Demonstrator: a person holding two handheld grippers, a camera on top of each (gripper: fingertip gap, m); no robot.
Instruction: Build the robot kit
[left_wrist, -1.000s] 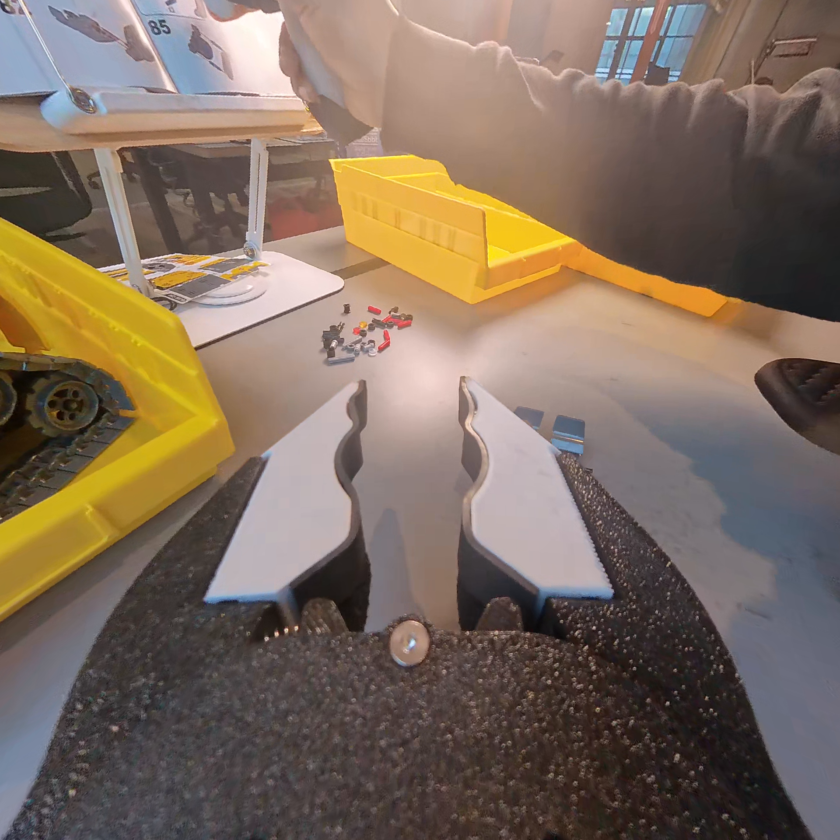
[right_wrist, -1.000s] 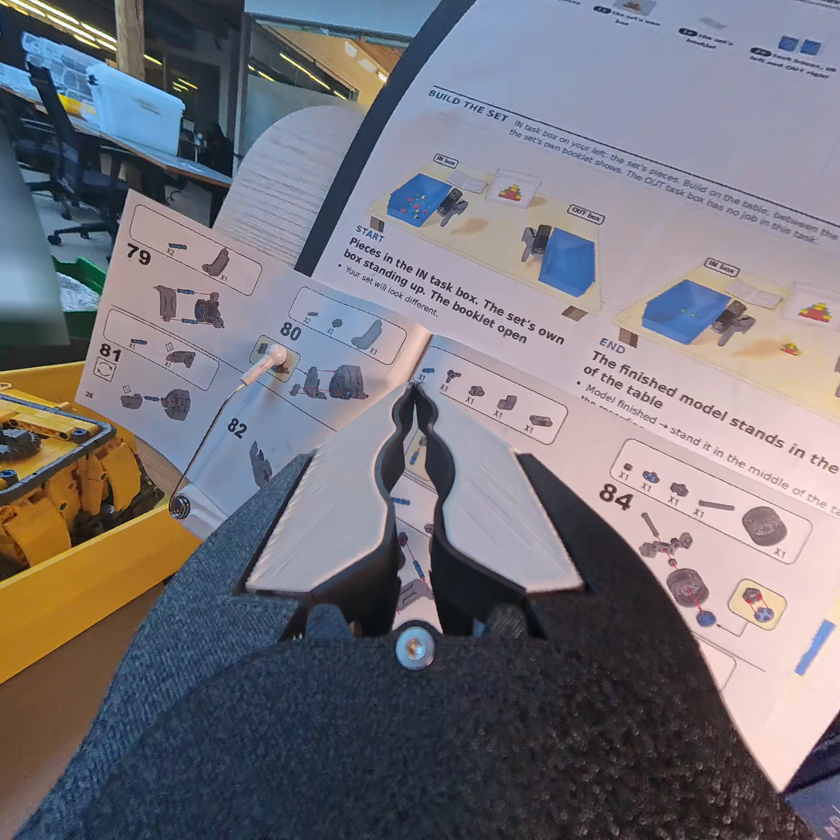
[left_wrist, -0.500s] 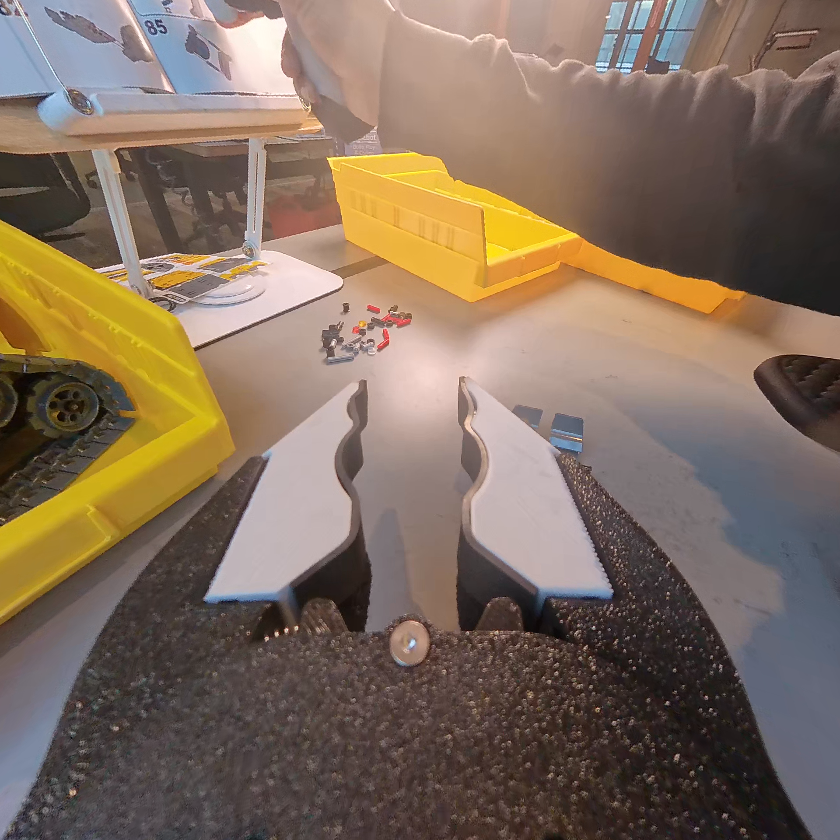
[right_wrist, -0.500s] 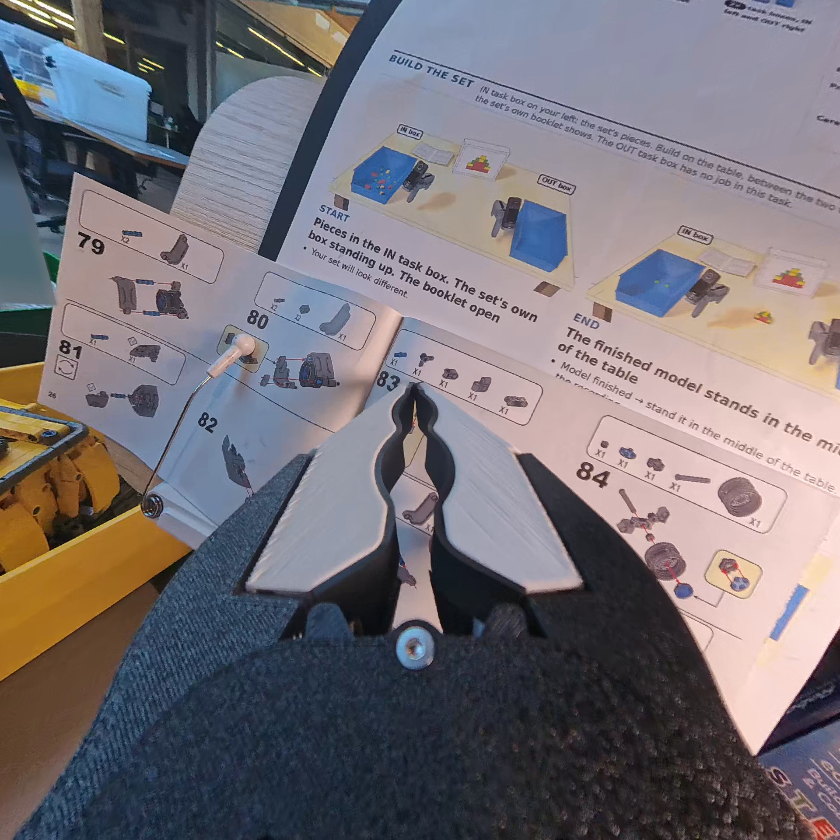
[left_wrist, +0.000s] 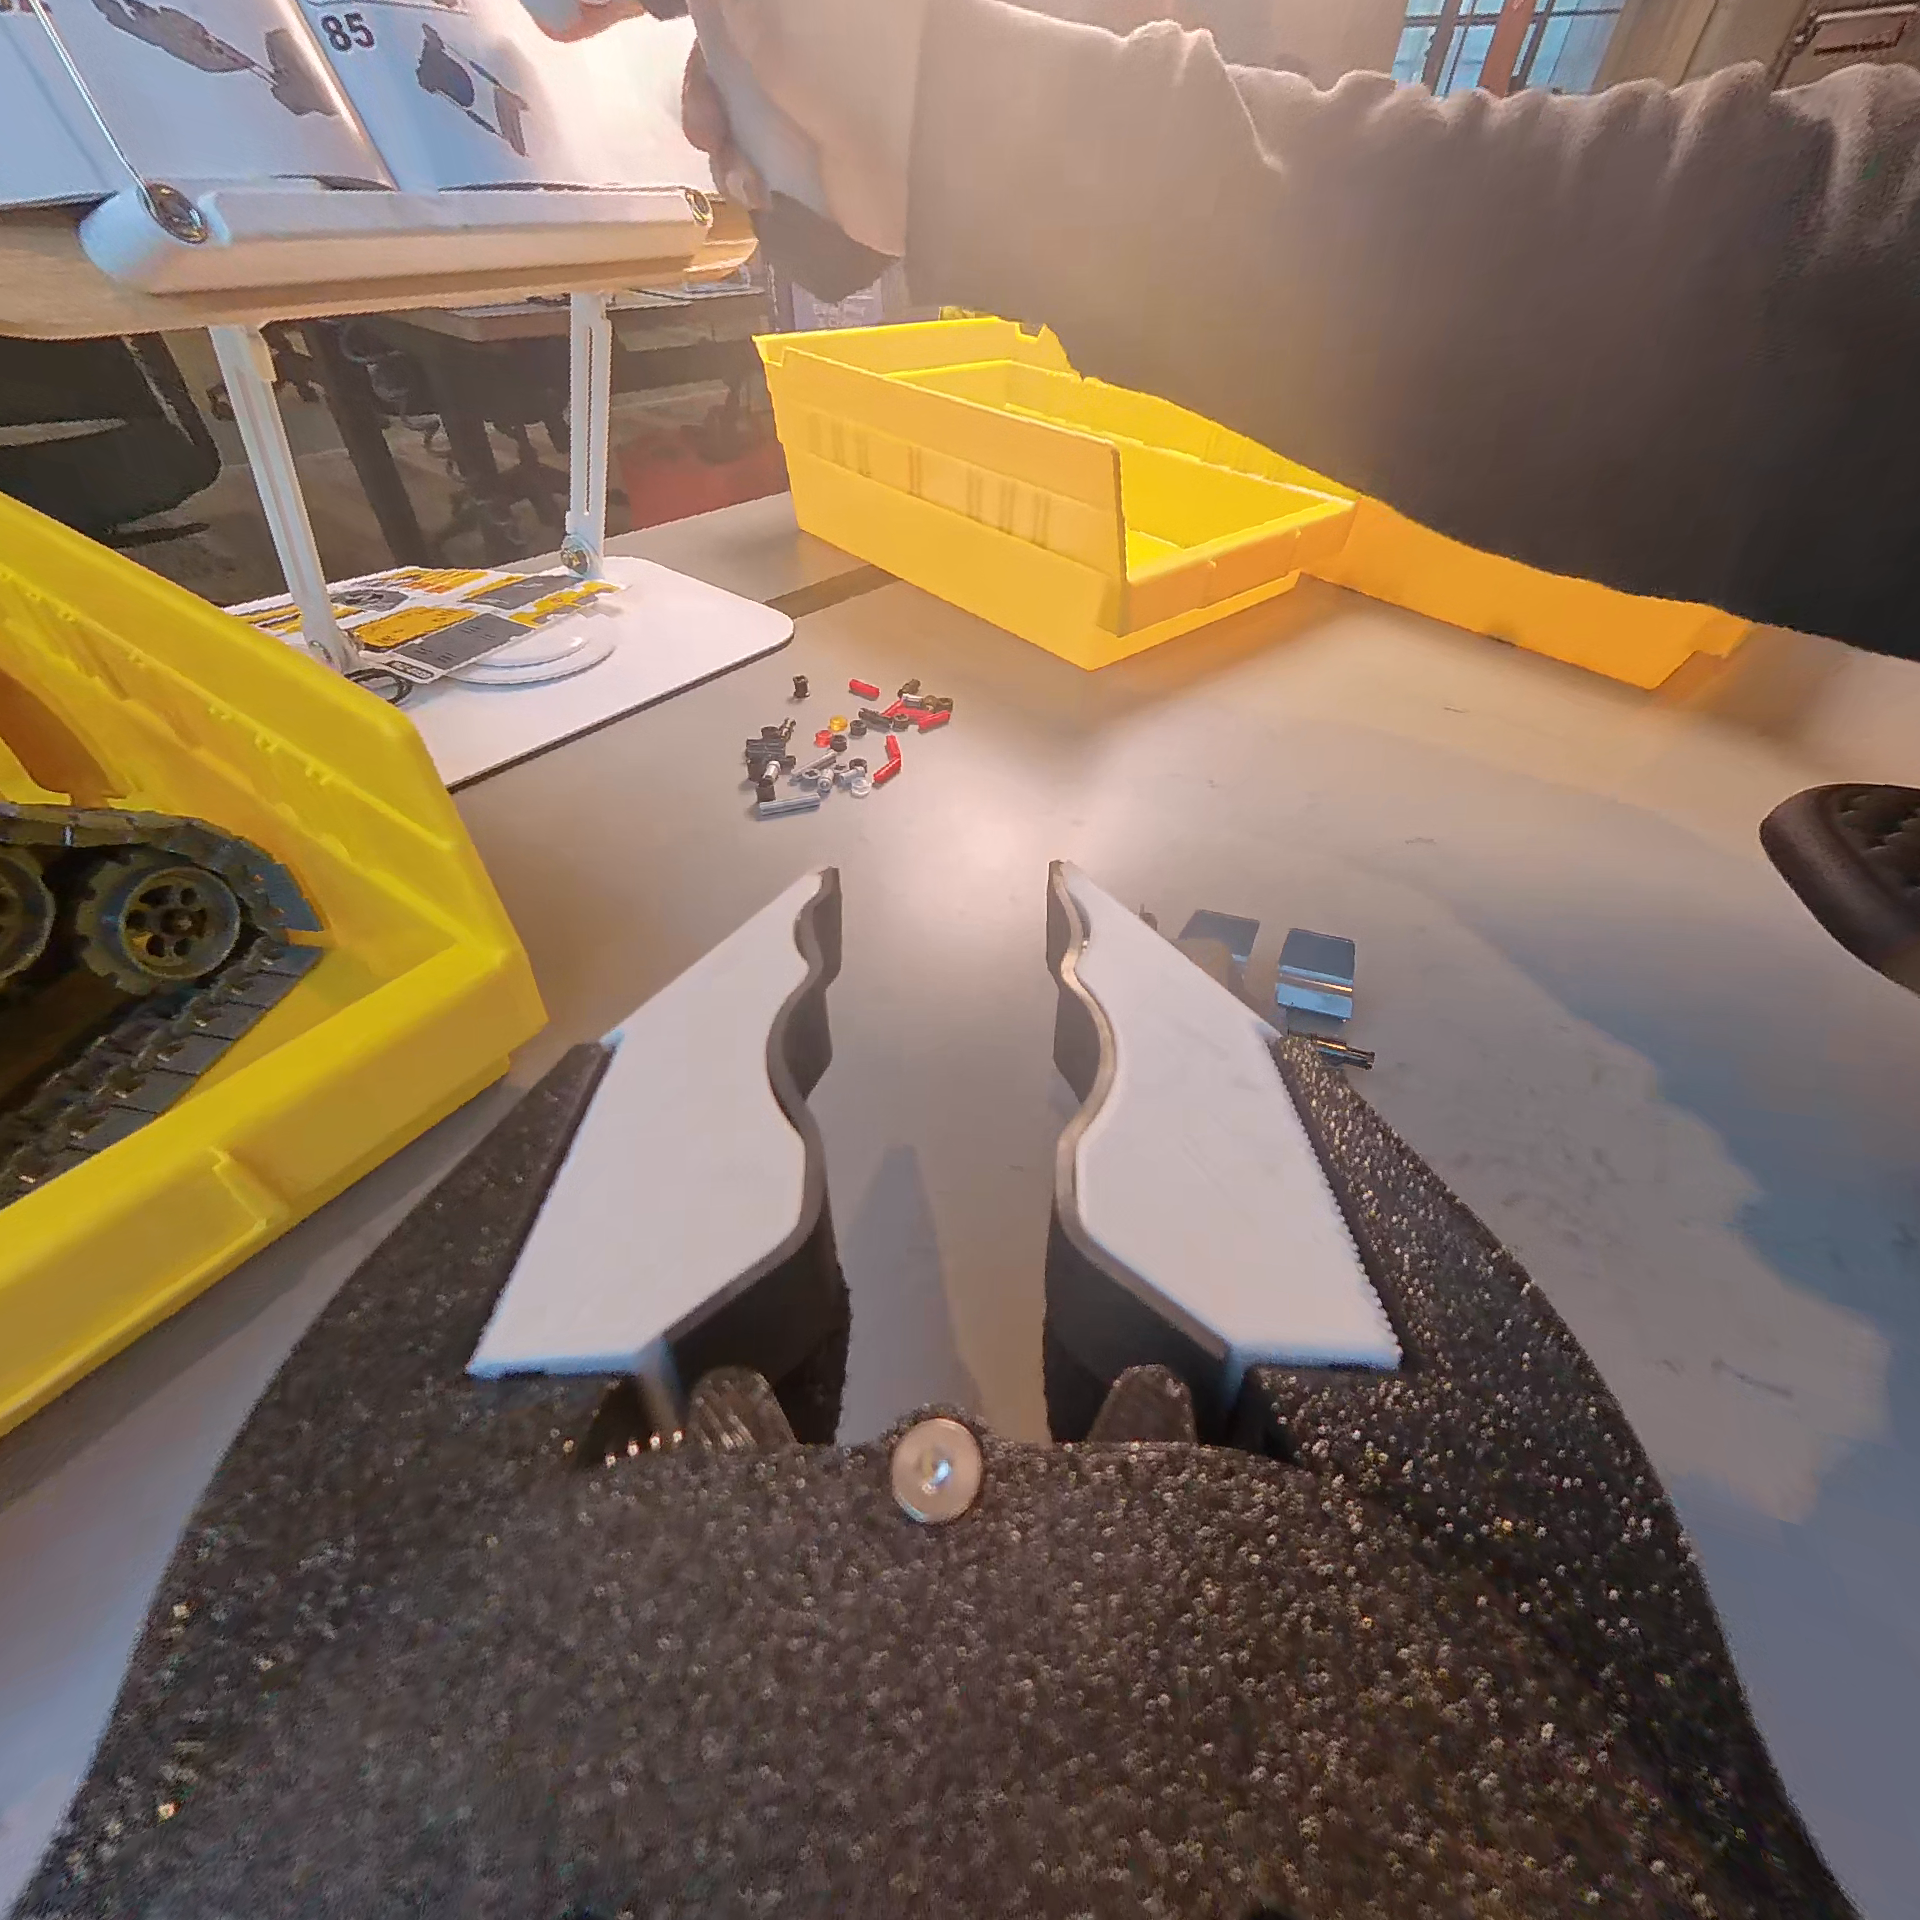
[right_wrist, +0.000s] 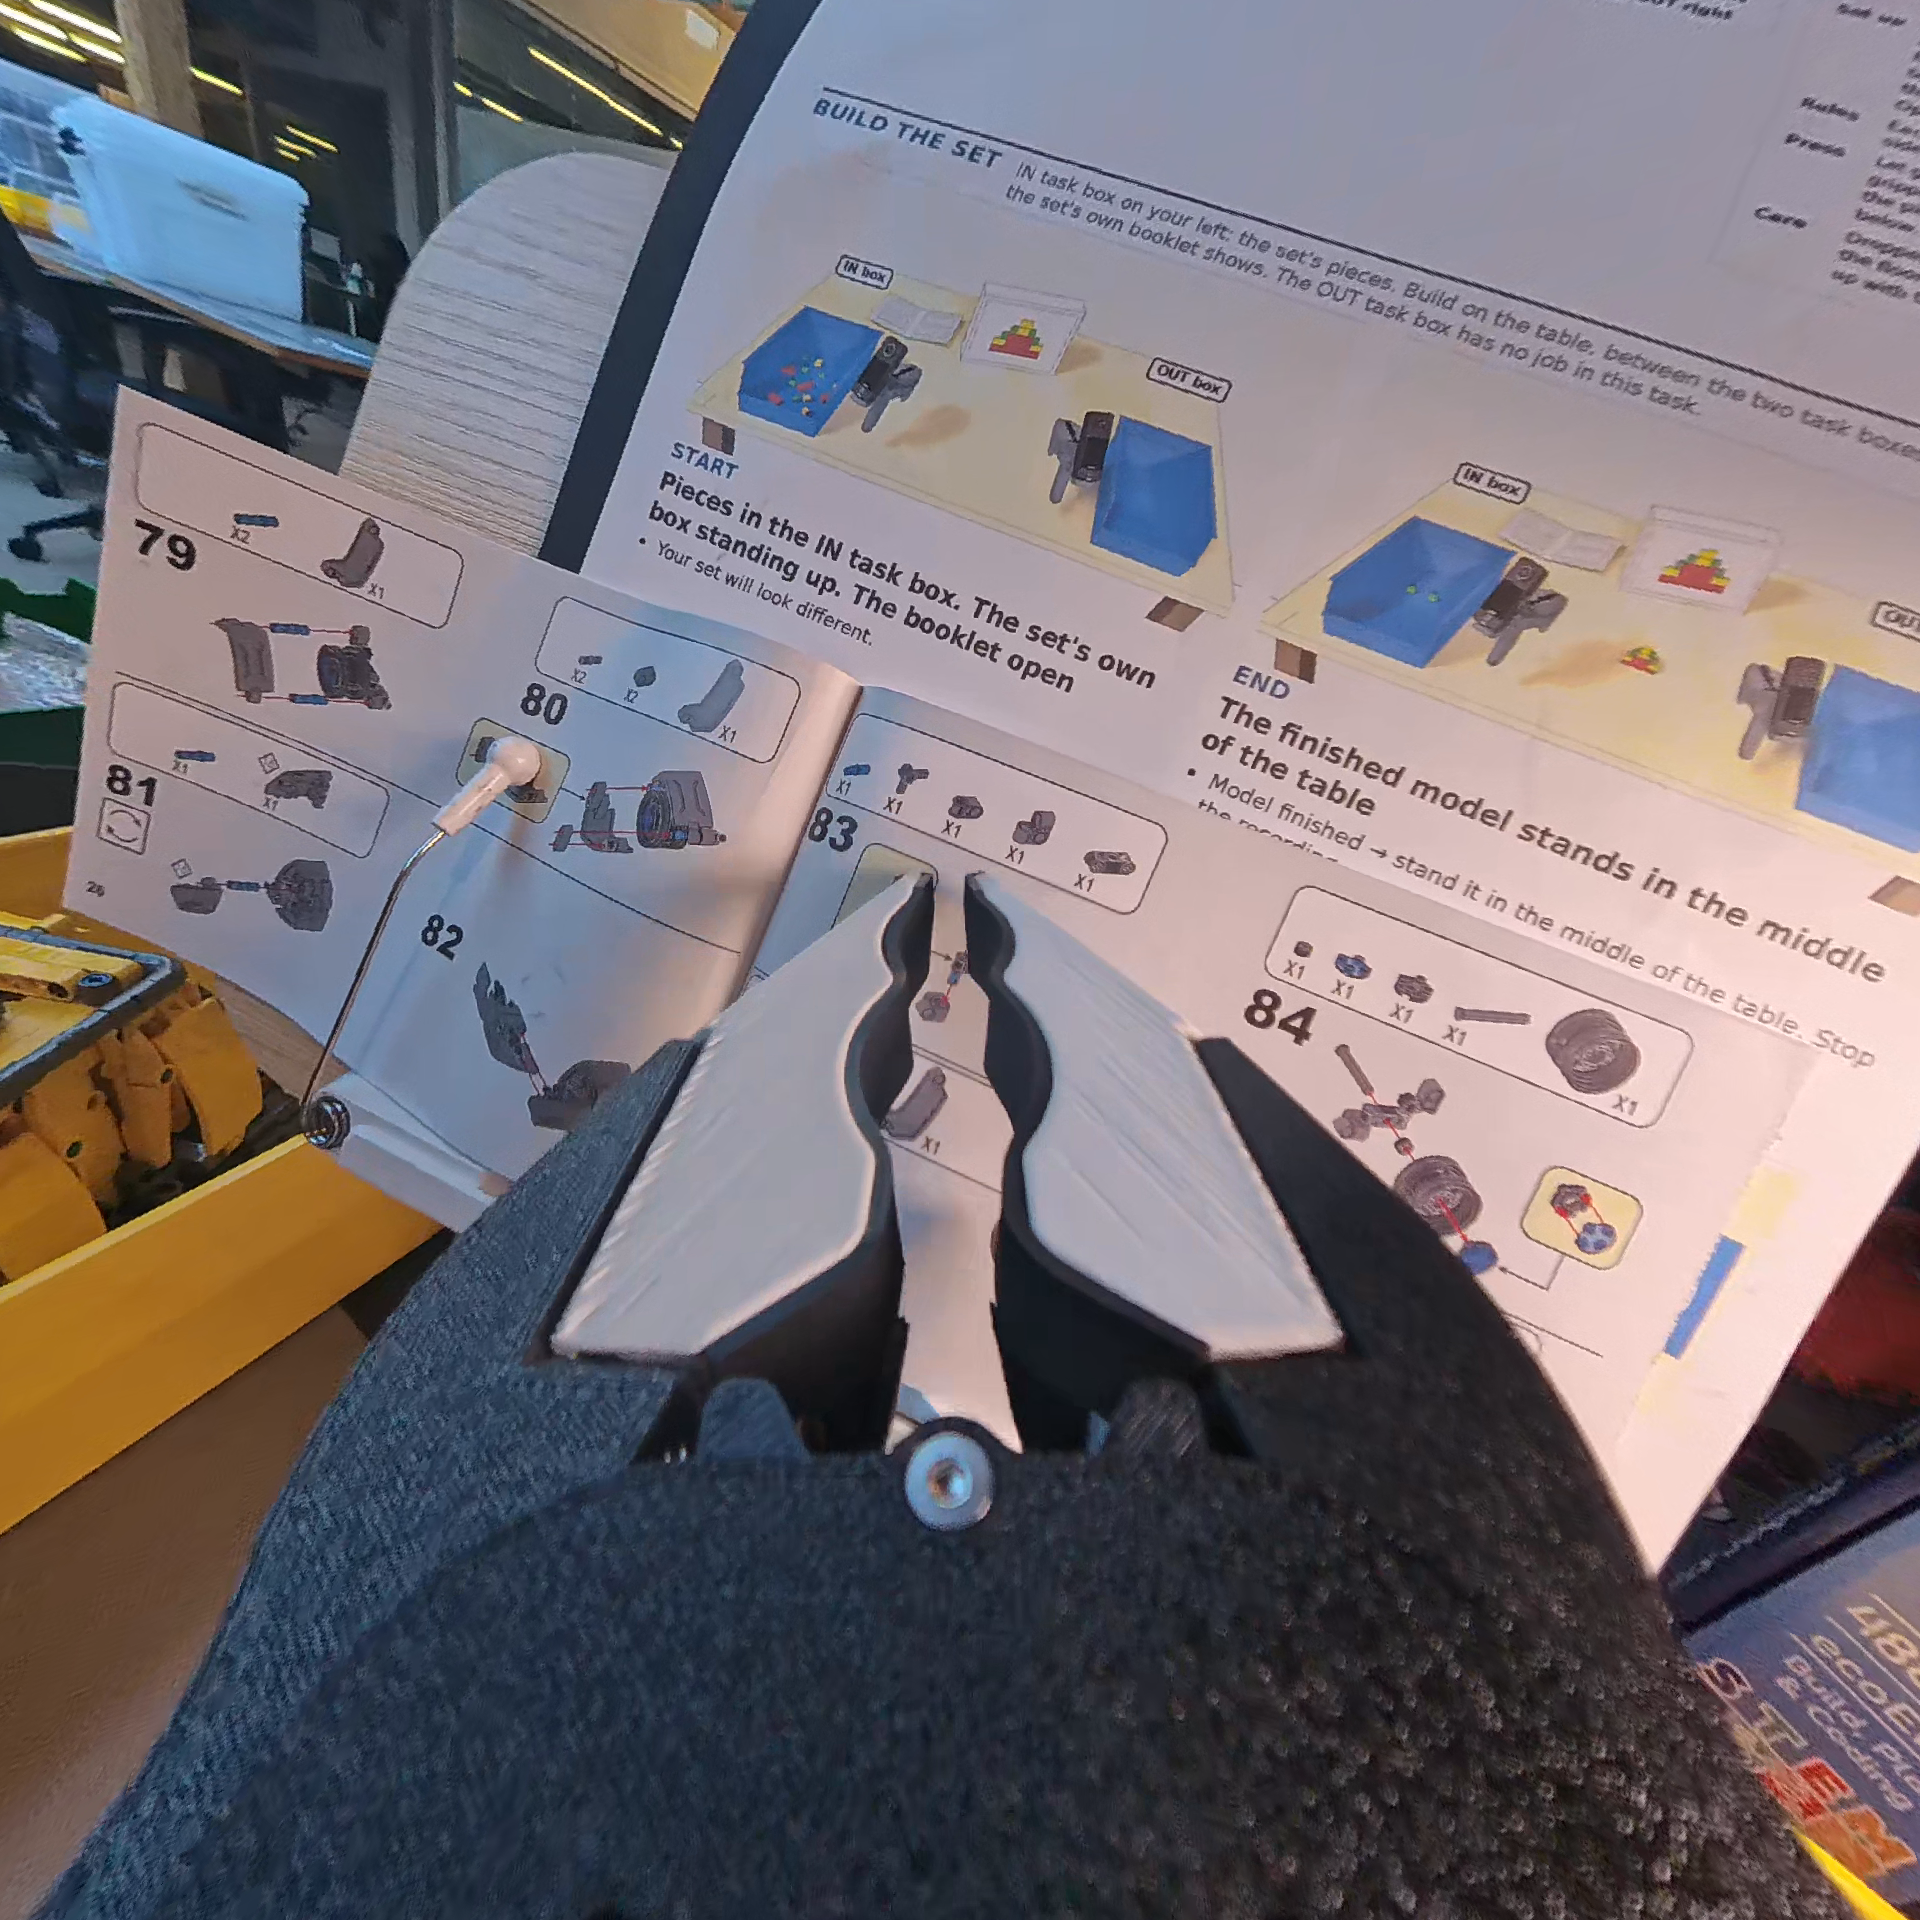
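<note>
My left gripper (left_wrist: 943, 883) is open and empty, low over the grey table (left_wrist: 1351, 831). A pile of small red, black and grey parts (left_wrist: 842, 743) lies just beyond its tips. Two small blue-grey plates (left_wrist: 1314, 966) lie beside its right finger. My right gripper (right_wrist: 948, 883) points at the open instruction booklet (right_wrist: 520, 831) on a stand. Its jaws stand a narrow gap apart near the booklet's fold, with nothing between them. A person's sleeve (left_wrist: 1455, 312) reaches across to the booklet in the left wrist view.
A yellow bin (left_wrist: 343, 852) at the left holds a tracked model (left_wrist: 156, 935); it also shows in the right wrist view (right_wrist: 156, 1330). Another yellow bin (left_wrist: 987, 488) stands at the back. The white stand base (left_wrist: 644, 644) sits behind the parts. A printed sheet (right_wrist: 1351, 312) stands behind the booklet. There is about 40 centimeters between the tips of the two grippers.
My right gripper's tips were touching and now stand slightly apart; it has shifted a little to the right along the booklet. The left gripper has not moved.
</note>
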